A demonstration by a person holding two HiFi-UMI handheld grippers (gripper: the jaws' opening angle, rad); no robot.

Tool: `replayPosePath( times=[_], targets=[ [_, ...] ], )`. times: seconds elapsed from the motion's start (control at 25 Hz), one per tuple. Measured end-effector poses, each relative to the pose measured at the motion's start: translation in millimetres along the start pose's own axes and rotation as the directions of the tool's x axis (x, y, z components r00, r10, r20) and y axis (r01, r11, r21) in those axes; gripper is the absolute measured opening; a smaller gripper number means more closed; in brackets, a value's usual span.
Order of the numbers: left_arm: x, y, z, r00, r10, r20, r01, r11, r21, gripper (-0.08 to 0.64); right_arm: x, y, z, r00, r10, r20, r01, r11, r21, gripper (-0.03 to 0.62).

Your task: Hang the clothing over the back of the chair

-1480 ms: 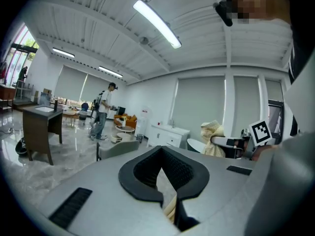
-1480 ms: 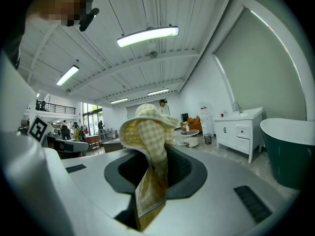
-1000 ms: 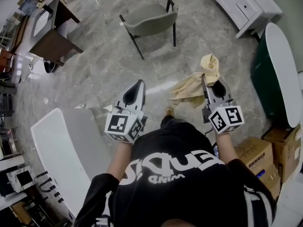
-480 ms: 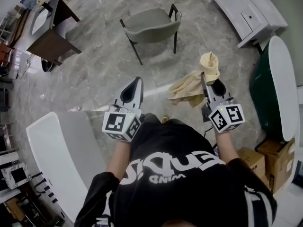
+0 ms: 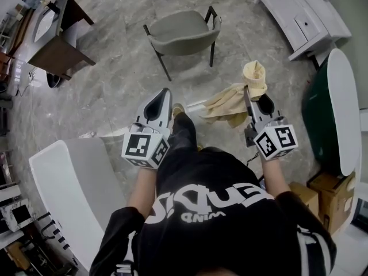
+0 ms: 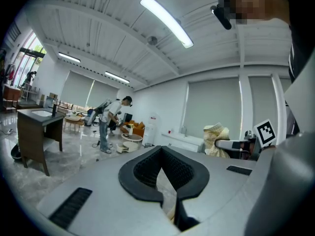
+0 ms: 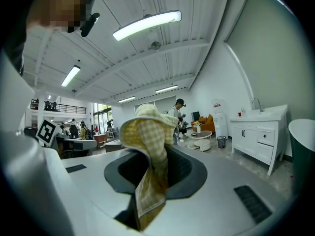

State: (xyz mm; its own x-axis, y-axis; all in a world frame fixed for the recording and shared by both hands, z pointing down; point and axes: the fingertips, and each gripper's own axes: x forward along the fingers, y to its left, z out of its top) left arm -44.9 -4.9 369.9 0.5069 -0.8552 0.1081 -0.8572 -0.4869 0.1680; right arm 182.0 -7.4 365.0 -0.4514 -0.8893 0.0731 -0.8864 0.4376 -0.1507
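The clothing [image 5: 233, 103], a pale yellow checked garment, is clamped in the jaws of the right gripper [image 5: 249, 96] and is carried clear of the floor [image 5: 115, 91]. One bunched part stands up above the jaw tips, and the remainder is draped to the left of that gripper, hanging free. In the right gripper view the clothing is shown pinched between the dark pads [image 7: 187, 173], folded over at the tips and trailing back down the slot toward the camera. The left gripper [image 5: 164, 96] is held alongside the right one, apart from the clothing. In the left gripper view its jaws are seen brought together at the tips, with nothing gripped between them. Both grippers are held out in front of the person's black shirt [image 5: 218, 211]. The chair [image 5: 183, 30], upholstered in grey with dark metal legs, stands upright on the floor well ahead of both grippers, between a dark wooden vanity [image 5: 54, 45] and a white cabinet [image 5: 299, 10]. The clothing is well apart from the chair. A white tub [image 5: 69, 183] is located on the floor at the person's left. A dark green tub with a white rim [image 5: 339, 91] and cardboard boxes [image 5: 322, 191] are located at the person's right.
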Motion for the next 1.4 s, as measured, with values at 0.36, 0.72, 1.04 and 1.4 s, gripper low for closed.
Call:
replayPosePath(
  times=[0.36, 0.72, 1.04, 1.4],
  targets=[
    [45.6, 39.4, -4.9, 1.0, -0.015, -0.026, 0.015, 1.0, 0.0, 0.015, 52.5, -15.6, -8.7, 1.0, -0.012, -0.016, 0.013, 1.0, 0.025, 0.087],
    [115.0, 91.6, 10.1, 0.998, -0.044, -0.04, 0.044, 0.999, -0.002, 0.015, 125.6, -37.5, -4.8, 0.999, -0.018, -0.048, 0.018, 1.0, 0.015, 0.088],
    [173.0, 140.7, 31.5, 0.995, -0.075, -0.064, 0.074, 0.997, -0.023, 0.015, 191.0, -55.6, 14.8, 0.997, -0.054, -0.055, 0.056, 0.998, 0.024, 0.089],
    [229.5, 174.6, 57.3, 0.988, -0.146, -0.052, 0.146, 0.989, -0.008, 0.015, 238.6, -76.3, 30.7, 0.993, -0.111, -0.043, 0.113, 0.993, 0.036, 0.088]
  ],
)
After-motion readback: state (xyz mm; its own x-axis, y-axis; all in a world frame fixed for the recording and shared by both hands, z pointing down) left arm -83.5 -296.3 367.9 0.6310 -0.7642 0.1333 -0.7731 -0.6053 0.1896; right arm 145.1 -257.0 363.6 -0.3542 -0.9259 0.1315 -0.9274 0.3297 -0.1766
